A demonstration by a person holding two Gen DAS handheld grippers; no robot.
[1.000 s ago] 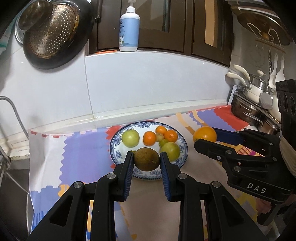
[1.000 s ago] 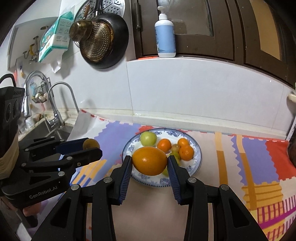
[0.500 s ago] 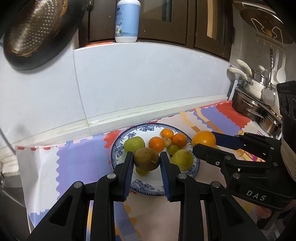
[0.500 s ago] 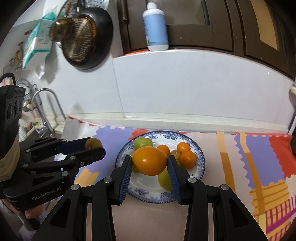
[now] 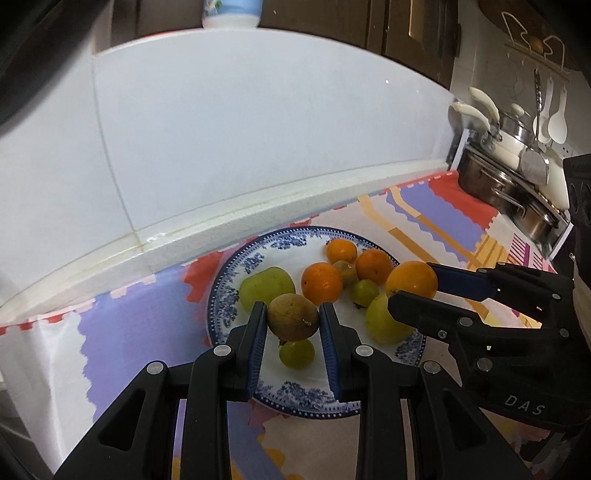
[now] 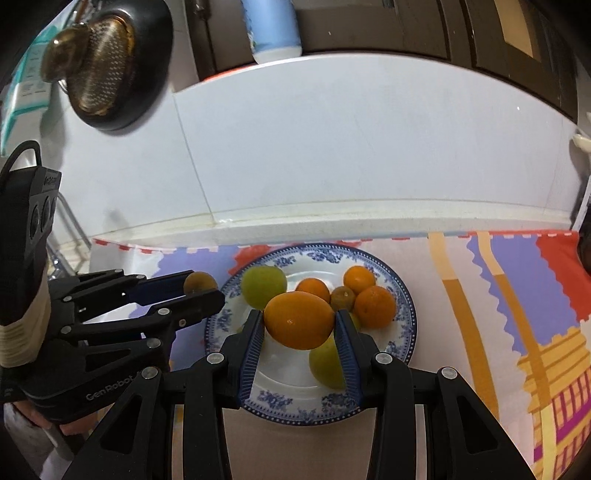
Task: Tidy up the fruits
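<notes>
A blue-and-white plate [image 5: 236,266] [image 6: 402,295] on the patterned mat holds several fruits: green ones [image 5: 267,286] and small oranges [image 5: 321,282]. My left gripper [image 5: 293,321] is shut on a brown round fruit [image 5: 293,316] and holds it over the plate's near left part. My right gripper [image 6: 299,323] is shut on a large orange [image 6: 299,319] and holds it over the plate's near middle. In the left wrist view the right gripper [image 5: 413,286] reaches in from the right; in the right wrist view the left gripper [image 6: 199,286] comes in from the left.
A colourful mat [image 6: 517,295] covers the counter up to the white tiled wall [image 5: 258,129]. Steel pots and utensils [image 5: 509,177] stand at the far right. A black pan with a strainer [image 6: 107,66] hangs at upper left, a soap bottle [image 6: 273,29] stands on the ledge above.
Both grippers have moved forward with their fruits and now hang over the plate. The plate looks nearer in both views.
</notes>
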